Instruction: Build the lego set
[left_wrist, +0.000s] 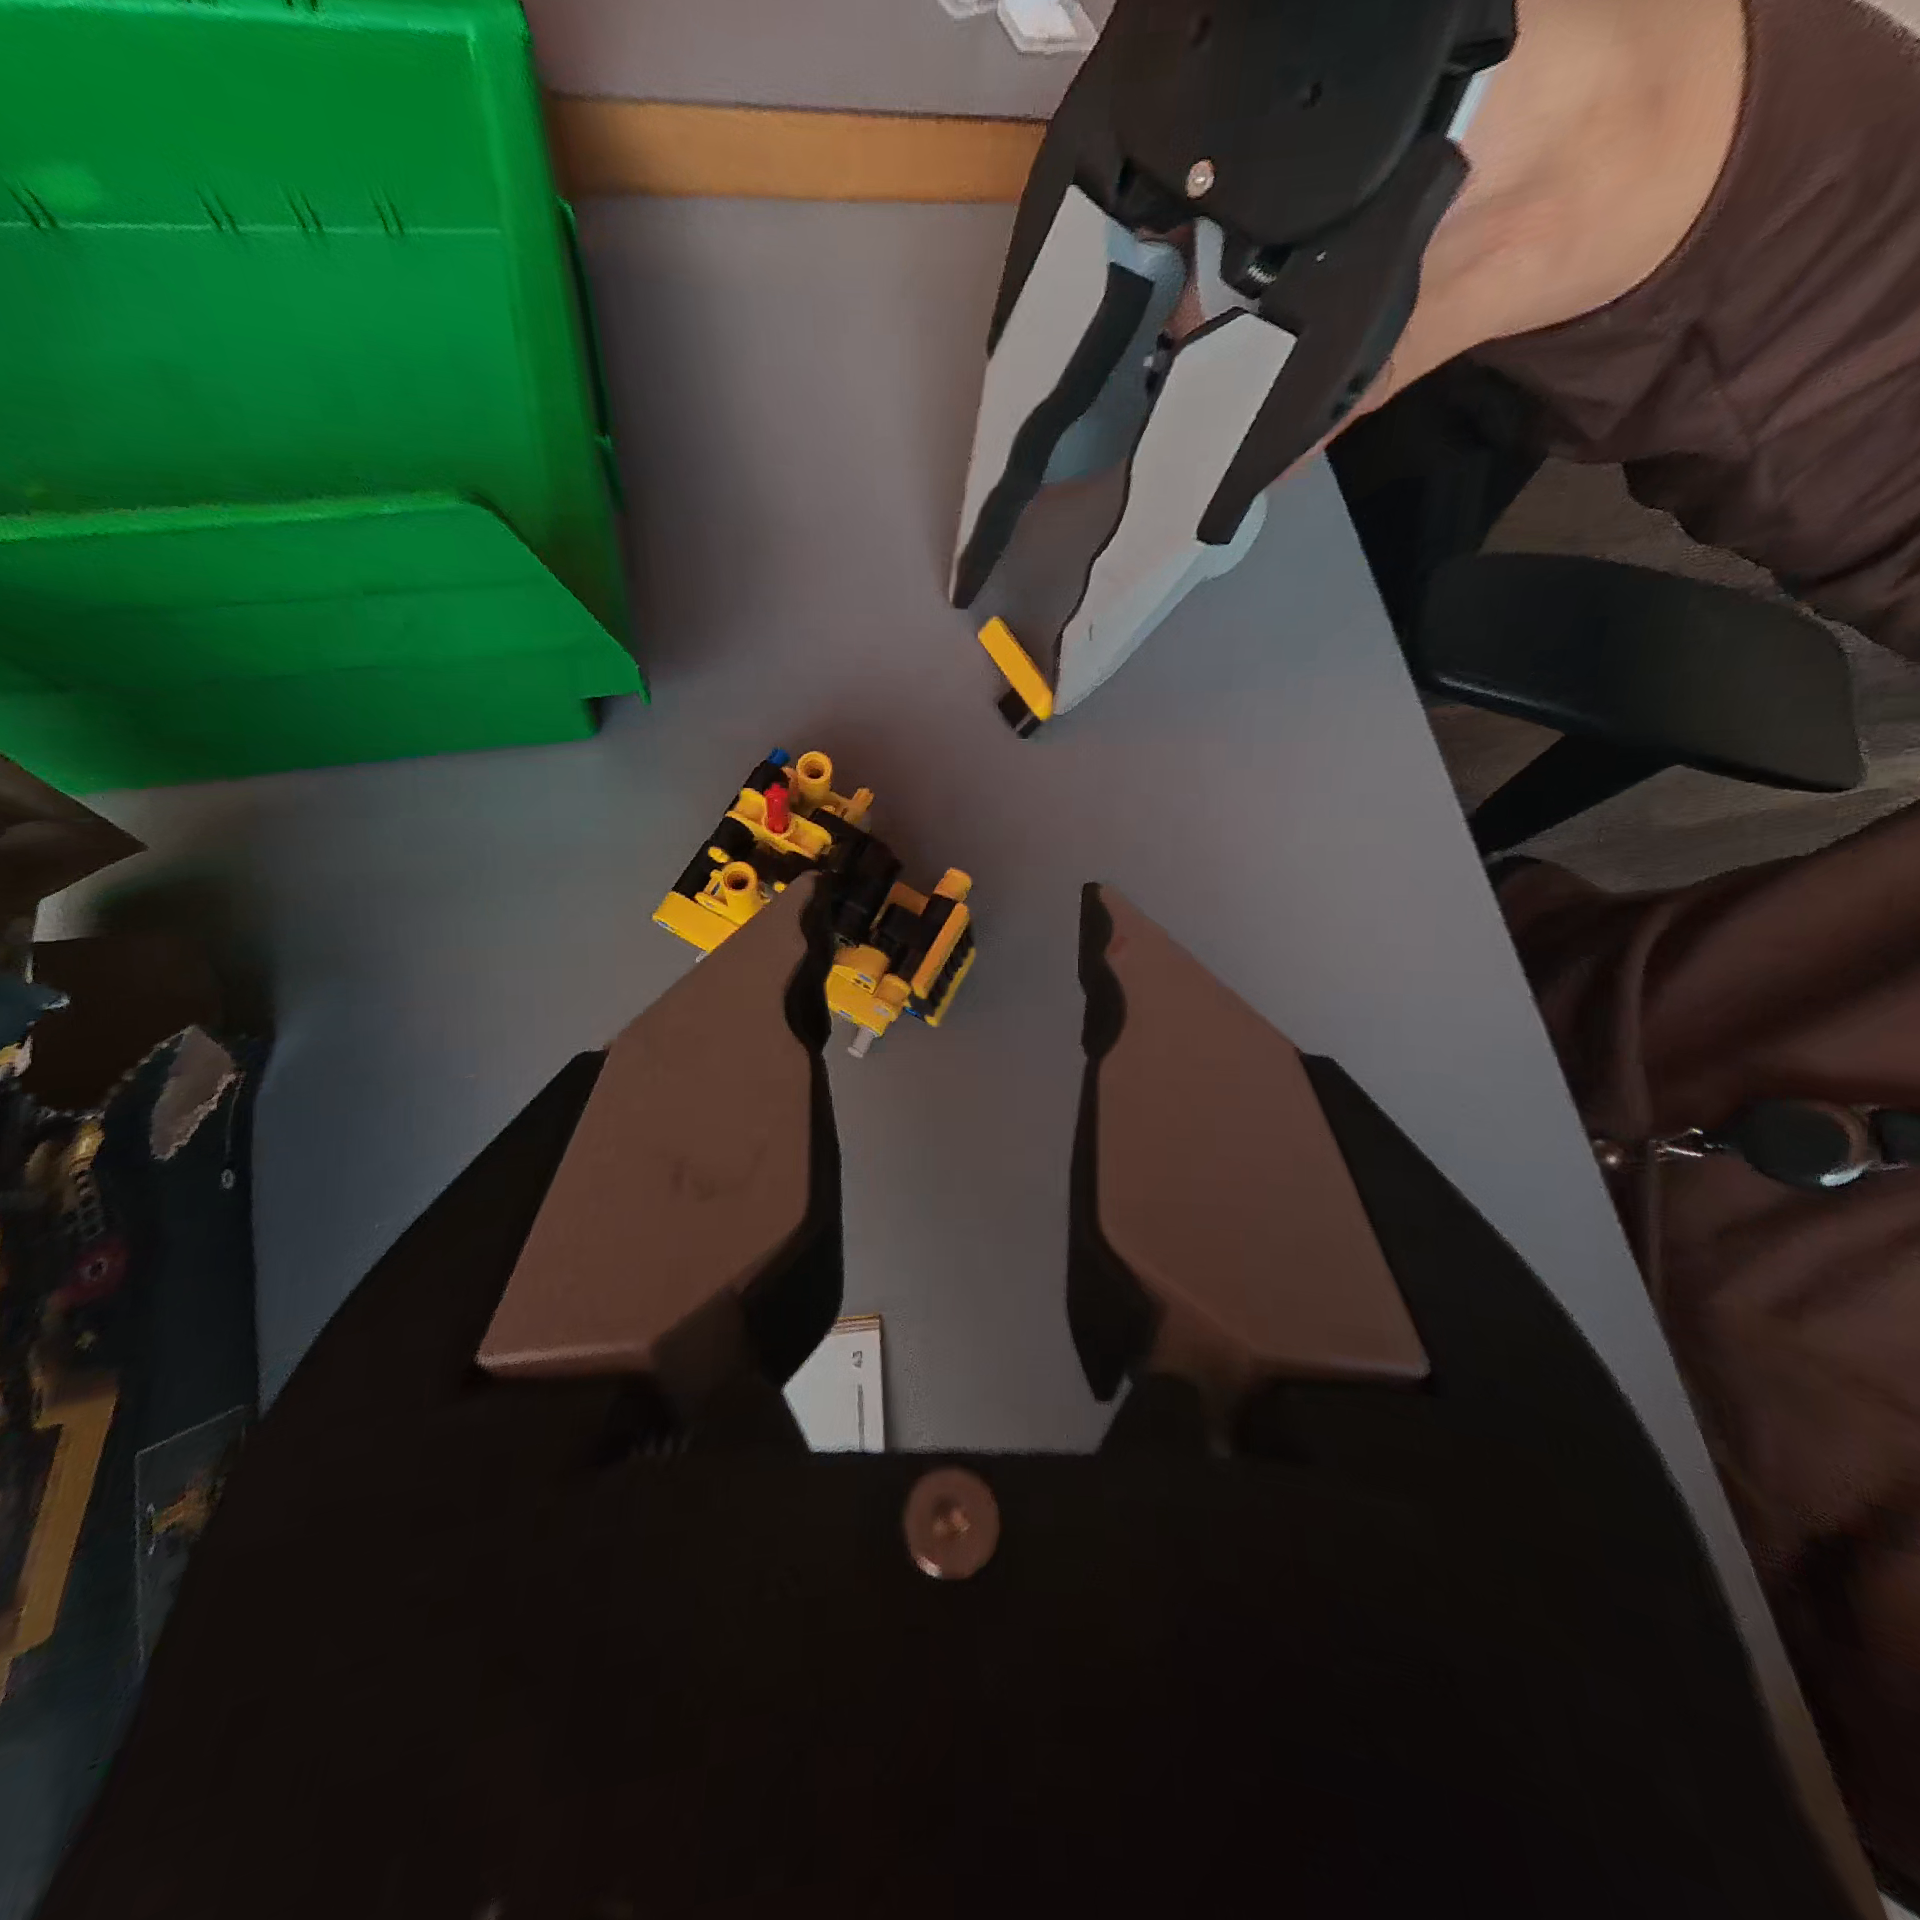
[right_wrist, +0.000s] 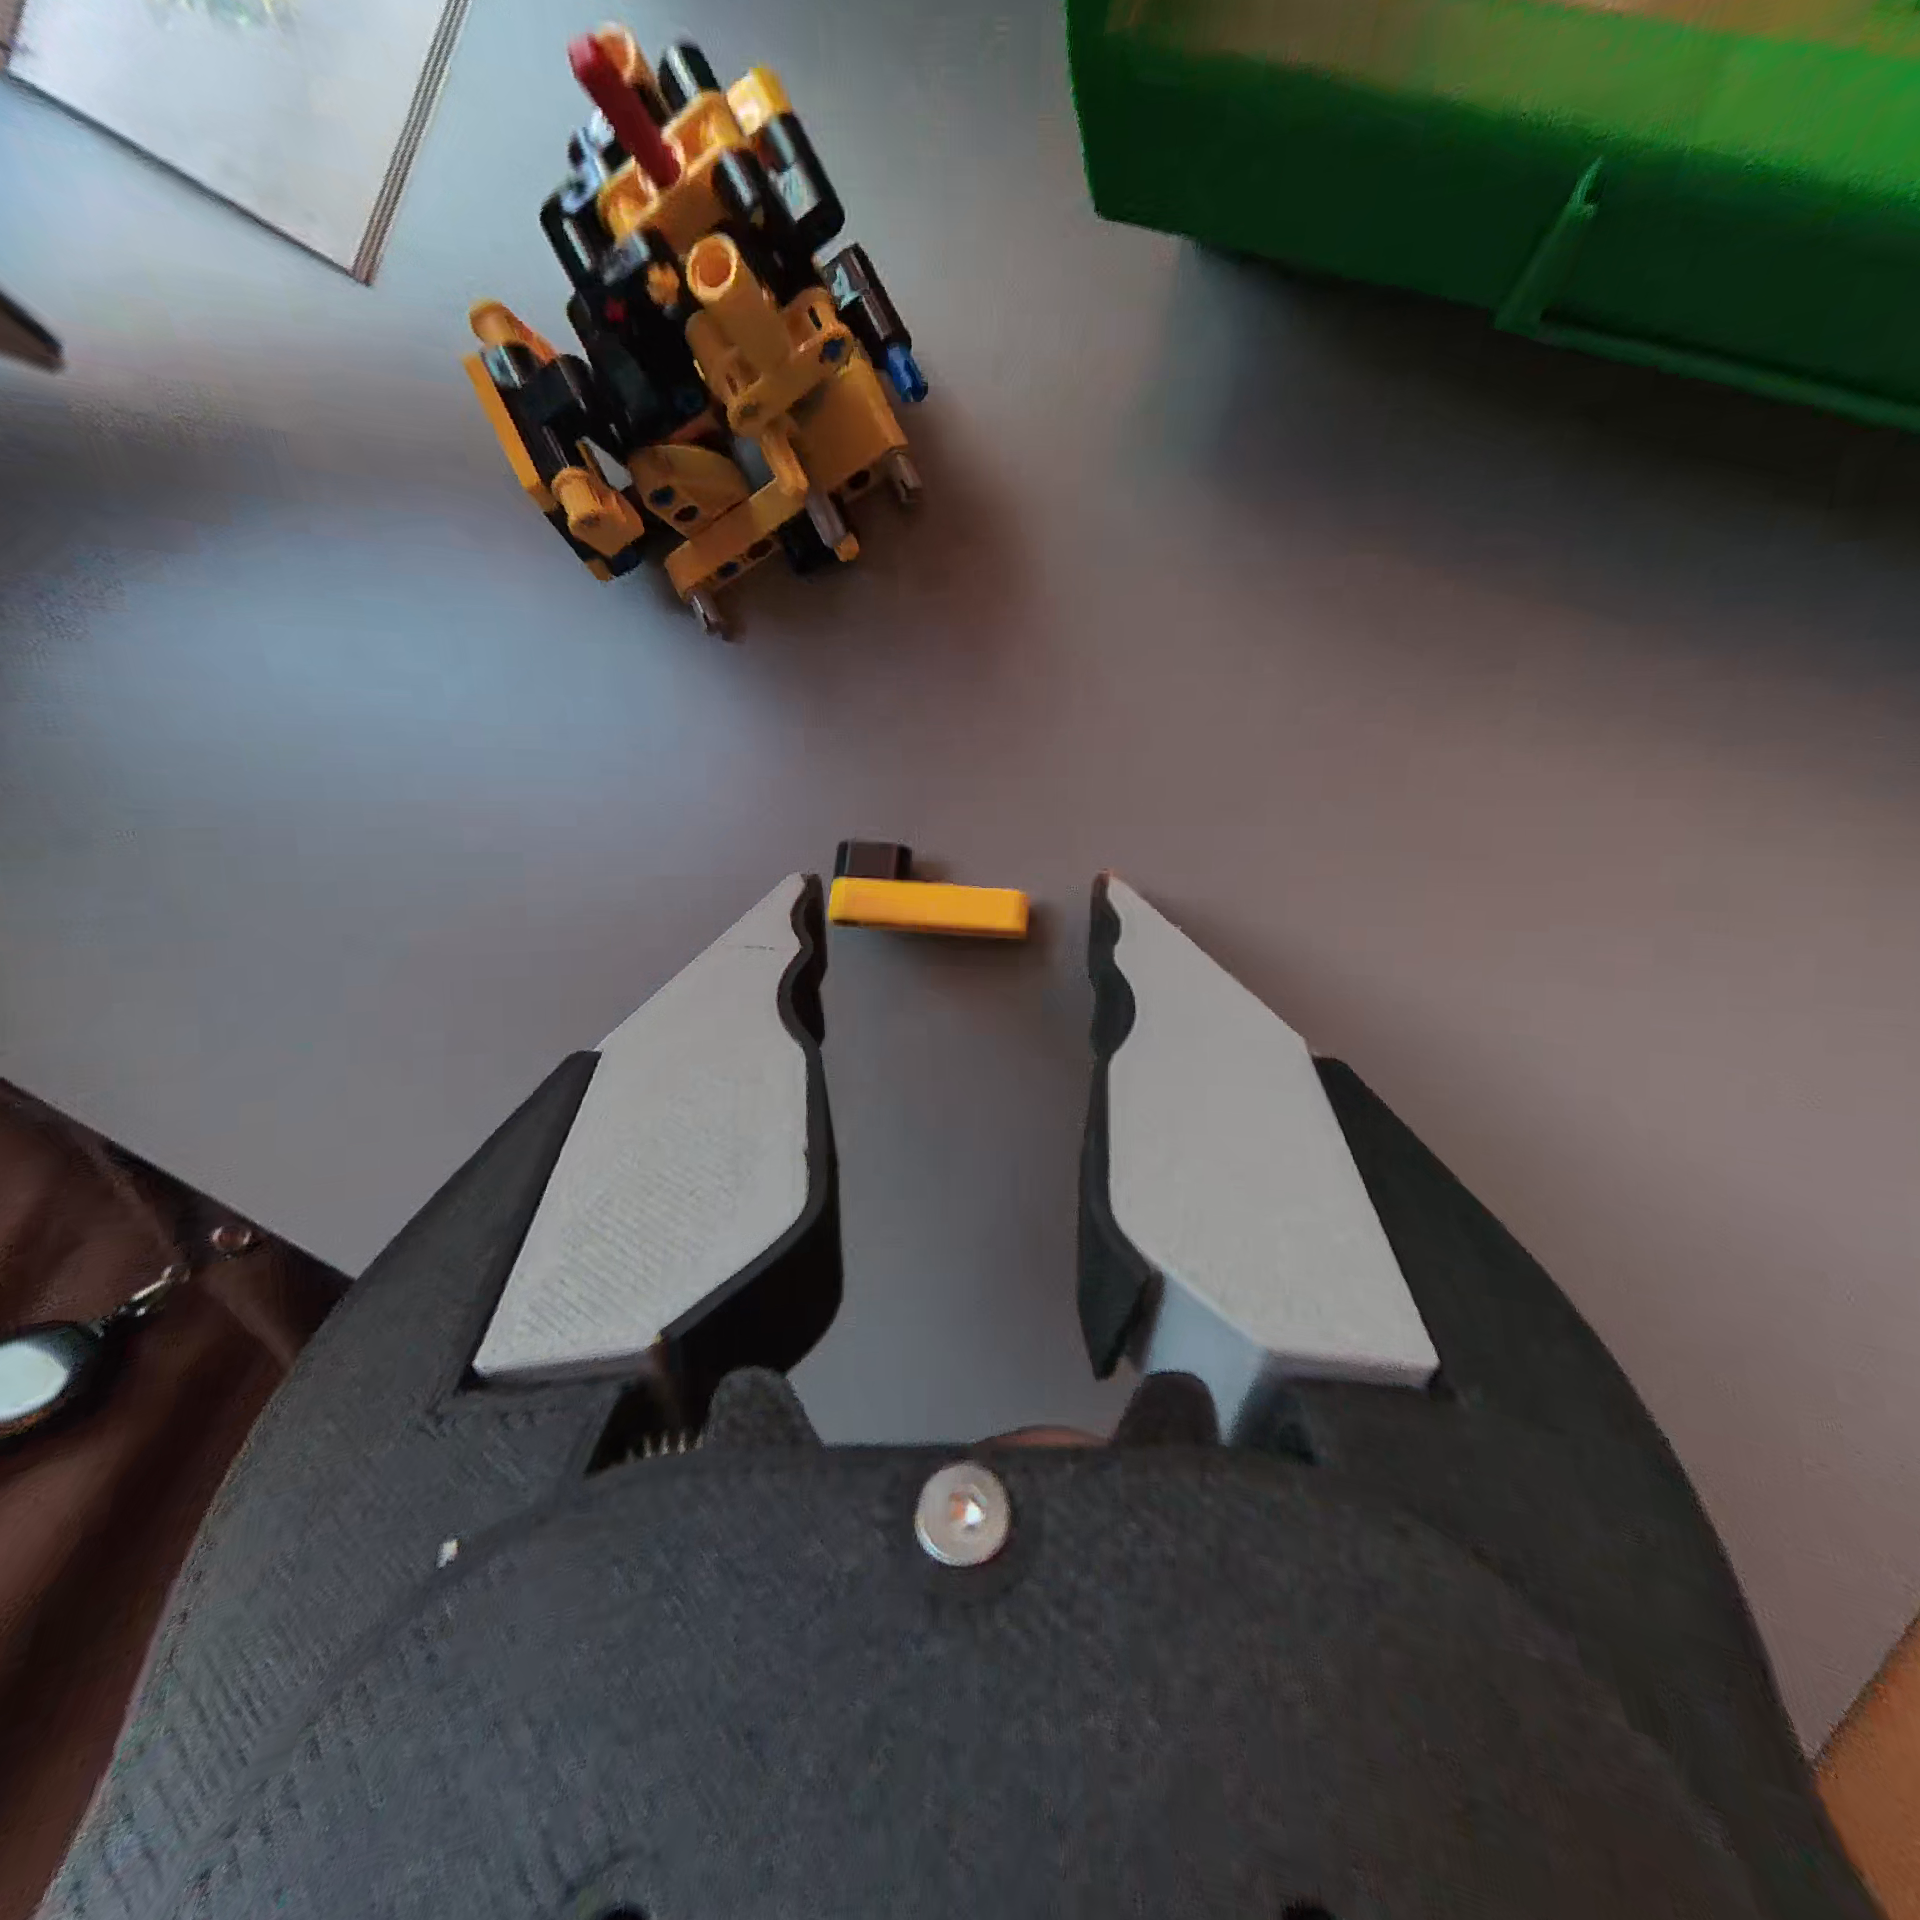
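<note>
A yellow and black Technic model (left_wrist: 821, 894) with a red axle stands on the grey table (left_wrist: 436, 935). It also shows in the right wrist view (right_wrist: 707, 343). My left gripper (left_wrist: 948, 904) is open and empty, hovering over the model's near right side, and its left finger hides part of the model. My right gripper (right_wrist: 951, 899) is open. Its fingertips straddle a flat yellow piece (right_wrist: 930, 909) with a small black part (right_wrist: 873, 857) at one end, lying on the table. The right gripper (left_wrist: 1013, 655) and the piece (left_wrist: 1016, 665) also show in the left wrist view.
A green bin (left_wrist: 291, 364) stands at the back, also in the right wrist view (right_wrist: 1507, 187). An instruction booklet (right_wrist: 239, 114) lies beyond the model. A torn set box (left_wrist: 114, 1247) is at the left. The table edge (left_wrist: 1455, 790), a black chair (left_wrist: 1642, 665) and a person in brown are at the right. The left gripper's tips are roughly 12 cm from the right gripper's.
</note>
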